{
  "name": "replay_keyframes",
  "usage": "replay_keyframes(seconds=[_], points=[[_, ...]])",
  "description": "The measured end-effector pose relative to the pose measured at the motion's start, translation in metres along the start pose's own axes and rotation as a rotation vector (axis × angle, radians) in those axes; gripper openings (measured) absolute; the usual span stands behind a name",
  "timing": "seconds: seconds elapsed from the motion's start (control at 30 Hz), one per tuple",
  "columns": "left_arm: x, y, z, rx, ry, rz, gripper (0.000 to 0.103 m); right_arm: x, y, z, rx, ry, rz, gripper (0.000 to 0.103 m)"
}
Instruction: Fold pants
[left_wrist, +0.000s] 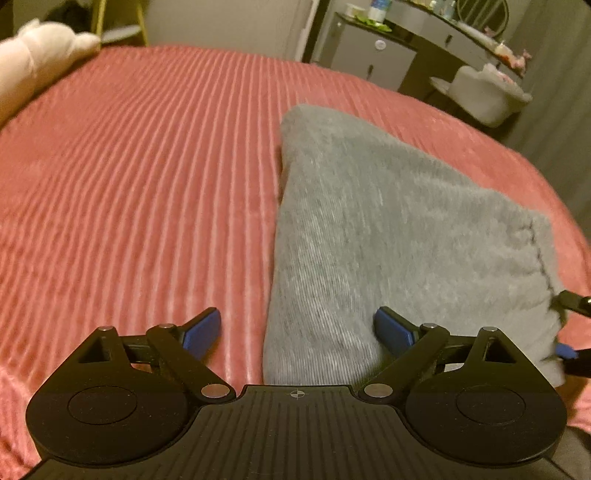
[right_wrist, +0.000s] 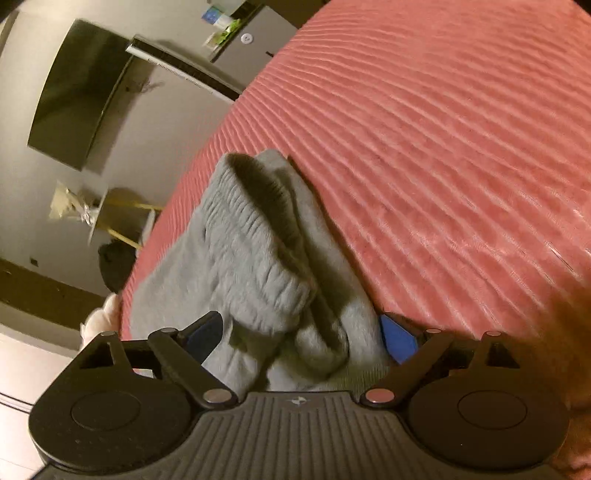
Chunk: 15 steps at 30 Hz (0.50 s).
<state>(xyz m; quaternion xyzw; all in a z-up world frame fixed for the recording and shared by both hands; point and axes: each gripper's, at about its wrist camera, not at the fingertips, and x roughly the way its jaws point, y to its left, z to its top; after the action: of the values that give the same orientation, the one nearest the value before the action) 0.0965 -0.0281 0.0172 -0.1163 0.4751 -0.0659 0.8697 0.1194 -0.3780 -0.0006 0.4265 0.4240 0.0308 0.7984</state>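
Loosely folded grey pants (left_wrist: 388, 236) on pink bedspread (left_wrist: 147, 166).

Right gripper (left_wrist: 570, 325), cut off by the left wrist view's right edge; its grip cannot be read there. Pants (right_wrist: 258, 258), near end hidden behind the gripper body. Plush toy (left_wrist: 33, 55), cropped at the bedspread's (left_wrist: 147, 166) far left corner; dresser clutter (left_wrist: 373, 11) blurred, unidentifiable.

No readable text, brand or number anywhere. Small crosshair mark moulded on ribbed black claw body (left_wrist: 295, 394), same mark in right wrist view (right_wrist: 296, 400). Blue-white label on box atop grey cabinet (right_wrist: 212, 16) too blurred to read.
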Motion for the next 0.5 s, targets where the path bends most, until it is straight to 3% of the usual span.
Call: replay_keyframes(seconds=[0.13,0.23,0.43,0.47,0.5], points=[[0.022,0.017,0.015,-0.070,0.122,-0.192,0.095,0.008,-0.005,0.016,-0.040,0.038,0.076,0.094],[0.033,0.019,0.023,-0.090,0.121,-0.259,0.094,0.023,-0.010,0.028,-0.059,0.131,0.131,0.096],[0.065,0.003,0.043,-0.053,0.137,-0.269,0.095,0.052,-0.004,0.048,-0.113,0.203,0.210,0.097],[0.068,-0.002,0.046,-0.027,0.129,-0.262,0.094,0.053,-0.004,0.049,-0.115,0.199,0.220,0.094],[0.069,-0.007,0.047,-0.008,0.118,-0.242,0.089,0.056,-0.003,0.051,-0.118,0.193,0.216,0.084]])
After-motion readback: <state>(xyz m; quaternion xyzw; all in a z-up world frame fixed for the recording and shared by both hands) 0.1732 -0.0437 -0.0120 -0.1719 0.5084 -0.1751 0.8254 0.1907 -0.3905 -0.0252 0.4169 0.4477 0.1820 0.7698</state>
